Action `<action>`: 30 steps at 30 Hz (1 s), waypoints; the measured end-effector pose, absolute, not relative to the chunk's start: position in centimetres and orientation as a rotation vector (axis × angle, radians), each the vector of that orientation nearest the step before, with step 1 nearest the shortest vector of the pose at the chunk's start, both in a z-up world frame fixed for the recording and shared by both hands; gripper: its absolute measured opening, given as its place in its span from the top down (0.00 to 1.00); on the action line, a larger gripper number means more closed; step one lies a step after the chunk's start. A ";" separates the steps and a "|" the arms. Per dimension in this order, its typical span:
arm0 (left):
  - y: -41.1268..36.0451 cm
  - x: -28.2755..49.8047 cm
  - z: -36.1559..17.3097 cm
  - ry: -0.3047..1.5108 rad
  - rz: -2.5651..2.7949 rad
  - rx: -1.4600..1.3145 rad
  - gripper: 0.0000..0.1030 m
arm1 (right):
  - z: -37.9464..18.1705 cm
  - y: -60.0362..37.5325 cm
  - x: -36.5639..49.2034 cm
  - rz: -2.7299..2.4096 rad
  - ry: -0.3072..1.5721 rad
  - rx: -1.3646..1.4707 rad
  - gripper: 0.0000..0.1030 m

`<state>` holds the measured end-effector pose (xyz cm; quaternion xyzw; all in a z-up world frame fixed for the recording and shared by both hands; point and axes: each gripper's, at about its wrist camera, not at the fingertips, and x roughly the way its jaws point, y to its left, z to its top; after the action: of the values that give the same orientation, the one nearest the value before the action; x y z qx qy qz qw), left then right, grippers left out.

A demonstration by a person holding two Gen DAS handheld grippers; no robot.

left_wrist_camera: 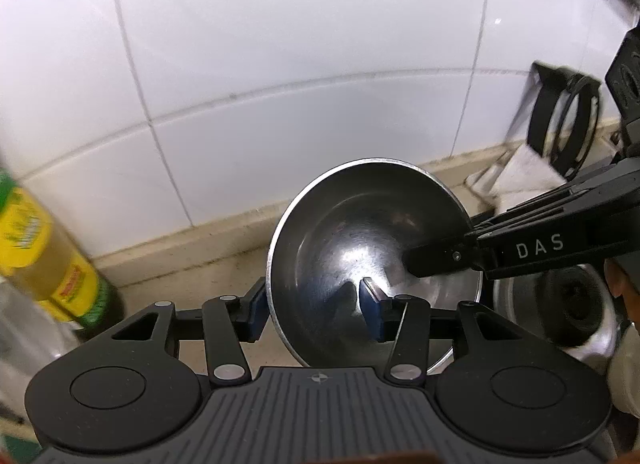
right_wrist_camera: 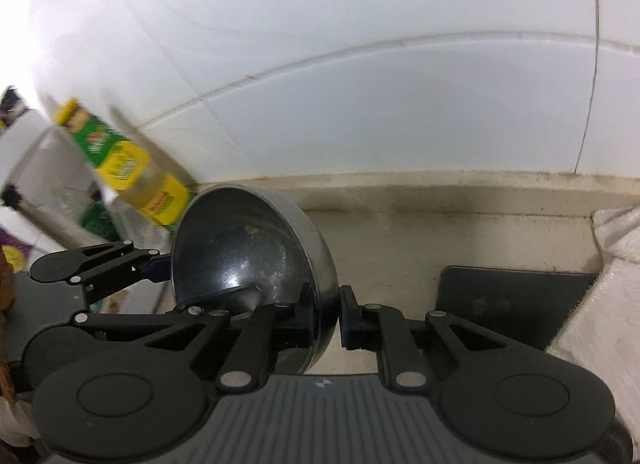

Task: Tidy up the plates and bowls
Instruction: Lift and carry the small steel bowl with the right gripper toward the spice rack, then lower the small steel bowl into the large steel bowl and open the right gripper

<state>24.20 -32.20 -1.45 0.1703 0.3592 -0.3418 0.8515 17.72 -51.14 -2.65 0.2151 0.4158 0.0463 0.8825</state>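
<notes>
A steel bowl (left_wrist_camera: 360,232) is tilted on edge above the counter. My left gripper (left_wrist_camera: 316,308) straddles its near rim, one blue pad outside and one inside. My right gripper (right_wrist_camera: 326,316) straddles the opposite rim the same way; the bowl (right_wrist_camera: 256,248) fills its centre-left. In the left wrist view the right gripper's finger (left_wrist_camera: 436,256) reaches into the bowl from the right. In the right wrist view the left gripper (right_wrist_camera: 156,268) holds the far left rim. Whether the pads press the wall I cannot tell.
A white tiled wall stands behind a beige counter (right_wrist_camera: 400,232). A yellow-green oil bottle (left_wrist_camera: 44,248) stands at left. A second steel vessel (left_wrist_camera: 560,308) sits lower right. A black rack (left_wrist_camera: 560,120), a white cloth (right_wrist_camera: 600,304) and a dark mat (right_wrist_camera: 508,300) lie to the right.
</notes>
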 end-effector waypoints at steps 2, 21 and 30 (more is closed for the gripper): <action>-31.3 22.8 -0.2 0.738 -0.718 0.344 0.44 | -1.4 -50.5 16.5 0.115 0.853 0.449 0.87; -23.2 12.1 1.2 0.763 -0.695 0.295 0.41 | -0.2 -42.1 7.3 0.271 0.977 0.384 0.86; -22.1 11.6 -1.2 0.841 -0.696 0.314 0.39 | -2.5 -39.9 6.4 0.290 1.082 0.346 0.84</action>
<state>11.57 -22.08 -1.17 0.1487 0.3982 -0.3294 0.8431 6.44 -39.93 -2.45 0.1635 0.5103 0.1368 0.8331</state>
